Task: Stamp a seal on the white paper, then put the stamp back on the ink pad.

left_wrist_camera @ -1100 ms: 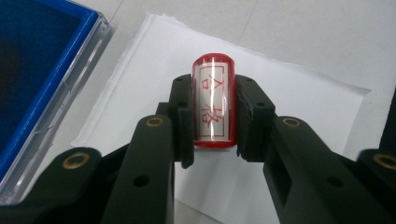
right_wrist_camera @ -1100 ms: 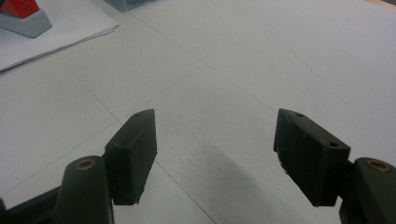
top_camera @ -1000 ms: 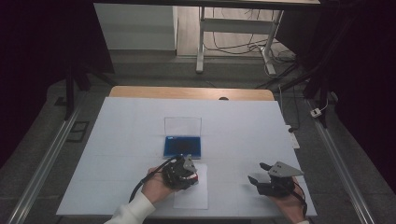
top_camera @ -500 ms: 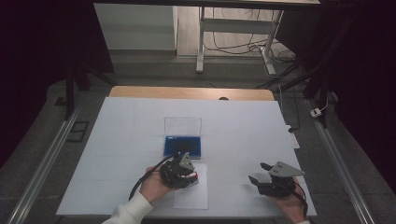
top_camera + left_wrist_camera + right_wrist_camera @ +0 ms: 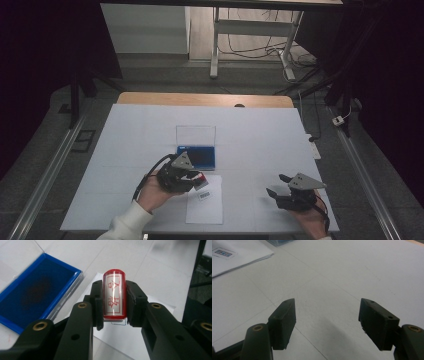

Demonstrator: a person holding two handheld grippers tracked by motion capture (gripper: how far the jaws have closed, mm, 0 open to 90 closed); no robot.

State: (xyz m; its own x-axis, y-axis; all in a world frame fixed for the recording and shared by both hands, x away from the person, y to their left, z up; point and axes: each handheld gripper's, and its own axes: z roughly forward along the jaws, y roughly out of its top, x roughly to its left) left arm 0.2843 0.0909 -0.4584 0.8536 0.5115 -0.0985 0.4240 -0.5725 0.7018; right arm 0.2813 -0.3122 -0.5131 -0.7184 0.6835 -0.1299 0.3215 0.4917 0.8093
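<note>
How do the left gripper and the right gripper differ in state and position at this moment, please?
The left gripper is shut on a red stamp; the right gripper stands open with nothing between its jaws. The left gripper is over the sheet of paper near the blue ink pad; the right gripper is over bare table. Both have black jaws and are hand-held.

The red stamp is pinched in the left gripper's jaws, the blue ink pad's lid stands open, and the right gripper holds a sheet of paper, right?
Not quite. The right gripper holds nothing: the right gripper view shows its jaws apart over the bare white table. The rest is right: the left gripper clamps the red stamp beside the open blue ink pad.
</note>
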